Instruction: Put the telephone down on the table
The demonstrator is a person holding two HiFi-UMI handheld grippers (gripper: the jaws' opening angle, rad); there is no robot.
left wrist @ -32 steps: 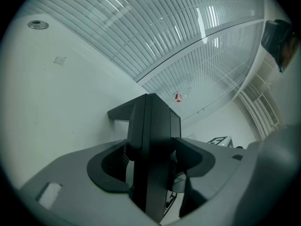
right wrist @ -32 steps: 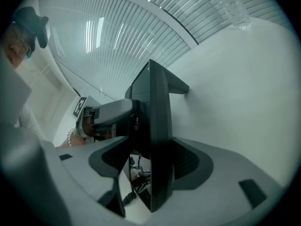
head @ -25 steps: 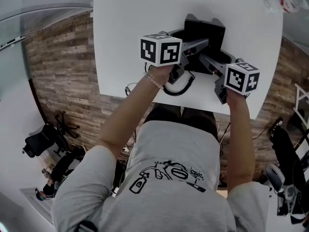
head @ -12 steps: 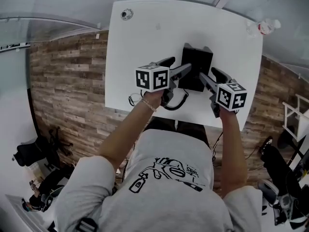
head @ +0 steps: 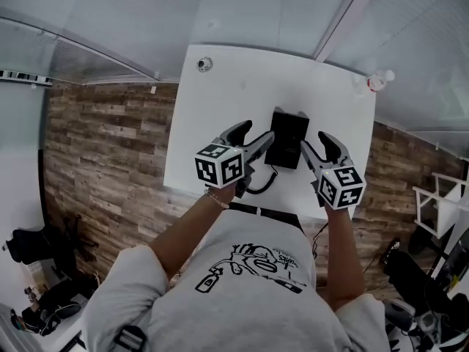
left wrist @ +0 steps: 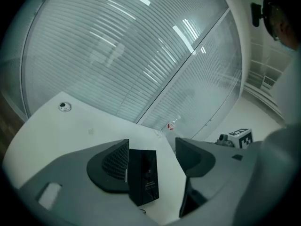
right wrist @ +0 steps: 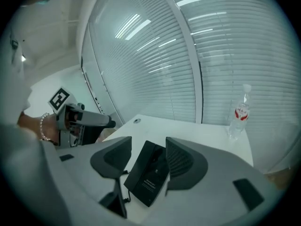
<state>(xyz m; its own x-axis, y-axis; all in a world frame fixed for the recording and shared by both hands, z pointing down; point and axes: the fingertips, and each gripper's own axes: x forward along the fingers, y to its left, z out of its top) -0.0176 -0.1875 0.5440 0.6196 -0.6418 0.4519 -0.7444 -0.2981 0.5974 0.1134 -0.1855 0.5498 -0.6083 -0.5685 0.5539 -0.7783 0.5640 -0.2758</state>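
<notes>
The black telephone (head: 287, 138) lies flat on the white table (head: 220, 101), with its coiled cord (head: 258, 186) trailing off the near edge. My left gripper (head: 254, 139) hangs above its left side and my right gripper (head: 315, 144) above its right side, both raised clear of it. In the left gripper view the phone (left wrist: 143, 175) lies far below, seen between the jaws of that gripper (left wrist: 153, 157). In the right gripper view the same holds for the phone (right wrist: 150, 173) and the gripper (right wrist: 148, 154). Both pairs of jaws have just been closing a little, with nothing between them, and both still stand open.
A clear plastic bottle (head: 375, 81) with a red label stands at the table's far right corner. A small round fitting (head: 204, 64) sits near the far left corner. Slatted blinds run behind the table. Brick-patterned floor lies on both sides, with chairs further out.
Both grippers have risen well above the telephone, which stays on the table. The head view has pulled back, so the table looks smaller.
</notes>
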